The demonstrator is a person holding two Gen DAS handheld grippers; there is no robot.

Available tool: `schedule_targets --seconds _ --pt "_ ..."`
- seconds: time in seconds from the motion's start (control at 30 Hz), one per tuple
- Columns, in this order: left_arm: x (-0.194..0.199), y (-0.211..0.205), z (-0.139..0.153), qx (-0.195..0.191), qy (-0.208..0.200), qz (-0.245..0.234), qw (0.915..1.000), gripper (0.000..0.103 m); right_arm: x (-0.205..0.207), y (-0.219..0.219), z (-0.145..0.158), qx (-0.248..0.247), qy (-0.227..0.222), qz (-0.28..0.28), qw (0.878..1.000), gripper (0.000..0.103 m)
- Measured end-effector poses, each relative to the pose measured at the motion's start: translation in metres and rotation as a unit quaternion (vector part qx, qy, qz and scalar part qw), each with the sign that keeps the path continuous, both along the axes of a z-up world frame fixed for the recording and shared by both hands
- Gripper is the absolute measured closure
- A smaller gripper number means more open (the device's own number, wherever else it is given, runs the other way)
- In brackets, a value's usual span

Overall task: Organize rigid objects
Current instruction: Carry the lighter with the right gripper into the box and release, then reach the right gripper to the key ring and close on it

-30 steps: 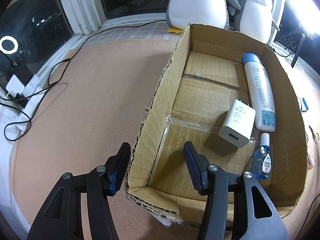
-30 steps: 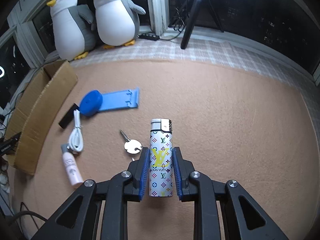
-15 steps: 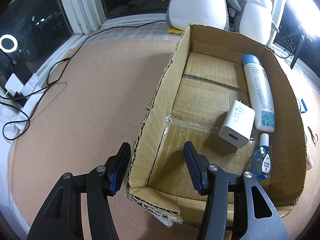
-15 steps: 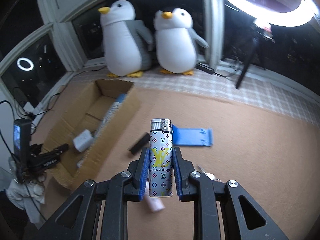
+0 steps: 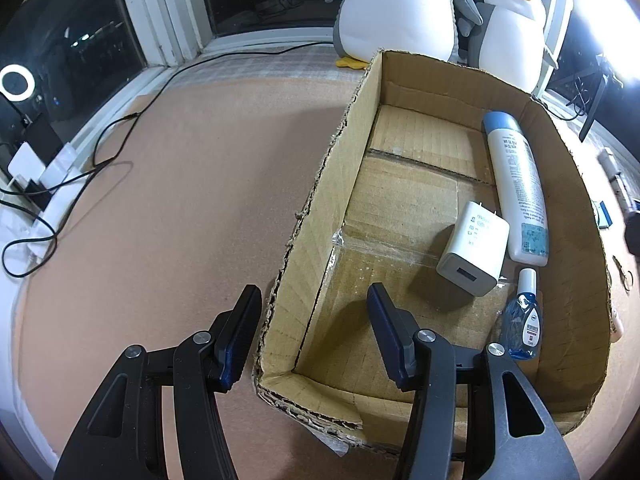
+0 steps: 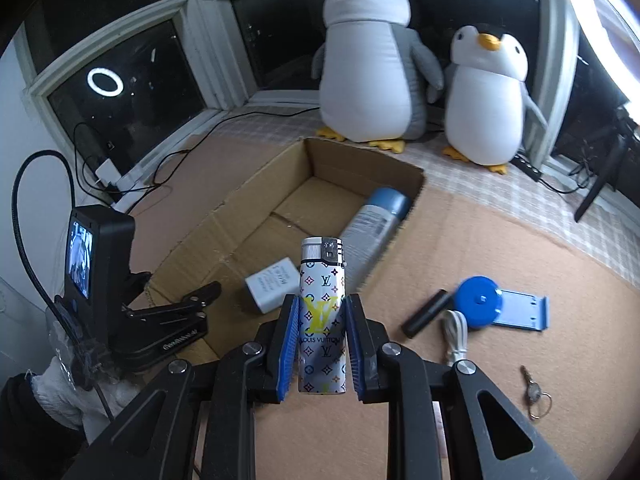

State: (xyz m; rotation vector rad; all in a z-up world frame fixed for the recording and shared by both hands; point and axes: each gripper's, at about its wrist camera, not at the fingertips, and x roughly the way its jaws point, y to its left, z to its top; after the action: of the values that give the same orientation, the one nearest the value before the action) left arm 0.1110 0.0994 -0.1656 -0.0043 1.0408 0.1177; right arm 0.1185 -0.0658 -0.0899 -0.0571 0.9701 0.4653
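My right gripper (image 6: 322, 316) is shut on a white patterned lighter (image 6: 322, 316), held upright in the air near the open cardboard box (image 6: 240, 208). The box (image 5: 316, 216) holds a white charger (image 5: 474, 254), a white spray bottle with a blue cap (image 5: 516, 184) and a small blue bottle (image 5: 522, 320). My left gripper (image 5: 312, 320) is open and empty, its jaws standing either side of the box's near left wall. It also shows in the right wrist view as a black tool with a small screen (image 6: 132, 304).
On the carpet right of the box lie a black stick (image 6: 426, 312), a white cable (image 6: 456, 336), a blue round tape on a blue stand (image 6: 496, 304) and a key (image 6: 534, 390). Two plush penguins (image 6: 372, 64) stand behind. Cables (image 5: 60, 184) run at the left.
My right gripper has carried the lighter up and towards the box, which is now closer ahead. The left gripper has stayed still.
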Motion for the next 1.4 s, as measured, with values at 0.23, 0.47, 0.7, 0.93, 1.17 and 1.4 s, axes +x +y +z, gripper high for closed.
schedule_targets --seconds 0.23,0.47,0.7,0.93,1.17,1.4 --pt "0.000 0.000 0.000 0.000 0.000 0.000 1.0000 0.050 0.004 0.027 -0.010 0.006 0.012 0.018 1.000 0.082" --pt "0.000 0.000 0.000 -0.001 0.000 0.001 1.0000 0.050 0.004 0.039 -0.021 0.008 0.024 0.025 0.999 0.082" --pt "0.000 0.000 -0.001 -0.001 0.000 0.001 1.0000 0.049 0.006 0.034 -0.019 0.009 0.016 0.018 1.000 0.057" --pt "0.000 0.000 -0.001 -0.001 -0.001 0.001 1.0000 0.049 0.007 0.029 -0.017 0.012 0.017 0.013 1.000 0.056" --pt "-0.001 0.001 -0.001 -0.001 -0.001 0.000 1.0000 0.049 0.001 0.004 -0.010 0.022 0.010 -0.009 1.000 0.056" --pt "-0.001 0.001 0.000 0.001 -0.001 0.000 1.0000 0.049 -0.013 -0.063 -0.011 0.031 0.014 -0.068 0.997 0.056"
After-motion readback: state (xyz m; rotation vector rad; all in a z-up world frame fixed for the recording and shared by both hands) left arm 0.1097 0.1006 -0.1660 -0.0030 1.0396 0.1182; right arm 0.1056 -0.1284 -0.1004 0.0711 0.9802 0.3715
